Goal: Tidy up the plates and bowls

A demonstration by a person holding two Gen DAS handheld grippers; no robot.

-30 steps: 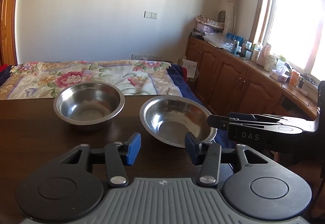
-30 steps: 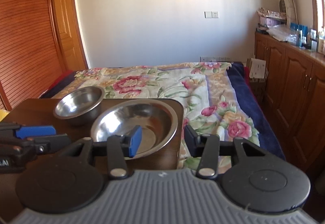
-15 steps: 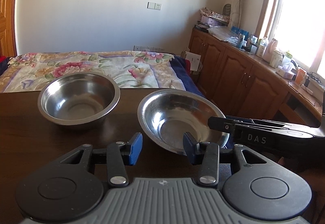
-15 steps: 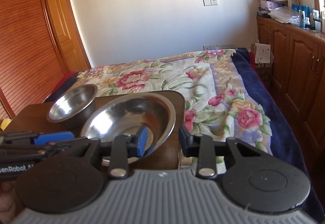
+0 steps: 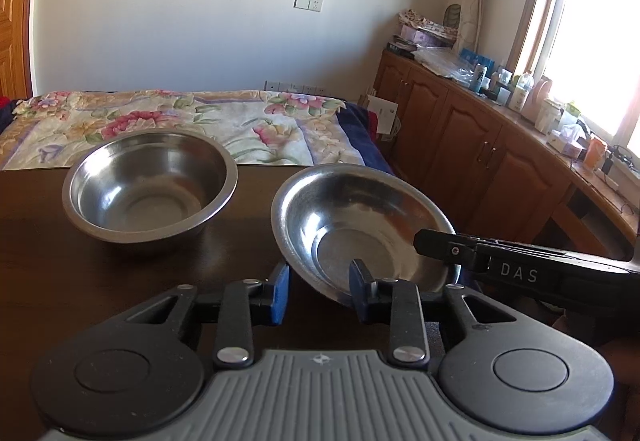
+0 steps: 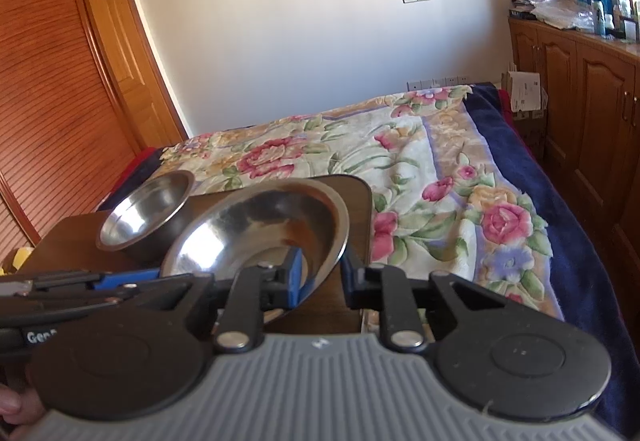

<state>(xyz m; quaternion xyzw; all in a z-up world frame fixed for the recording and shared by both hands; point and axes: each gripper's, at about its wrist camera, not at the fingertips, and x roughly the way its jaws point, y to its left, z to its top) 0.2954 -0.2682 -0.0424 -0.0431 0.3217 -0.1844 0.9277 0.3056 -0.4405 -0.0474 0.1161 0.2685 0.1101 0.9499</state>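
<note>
Two steel bowls sit on a dark wooden table (image 5: 36,261). The deeper bowl (image 5: 150,183) is at the left; it also shows in the right wrist view (image 6: 144,211). The shallower bowl (image 5: 360,229) is at the right and tilted up; it also shows in the right wrist view (image 6: 260,229). My left gripper (image 5: 318,291) is open, its jaws straddling the shallow bowl's near rim. My right gripper (image 6: 322,277) is open, its jaws straddling the same bowl's right rim; it also shows in the left wrist view (image 5: 420,241).
A bed with a floral blanket (image 6: 400,169) lies beyond the table. Wooden cabinets (image 5: 480,153) with clutter on top line the right wall under a window. A wooden door and wardrobe (image 6: 52,121) stand at the left.
Both grippers have moved forward to the shallow bowl and now straddle its rim. The bowl has tipped up, its right side raised.
</note>
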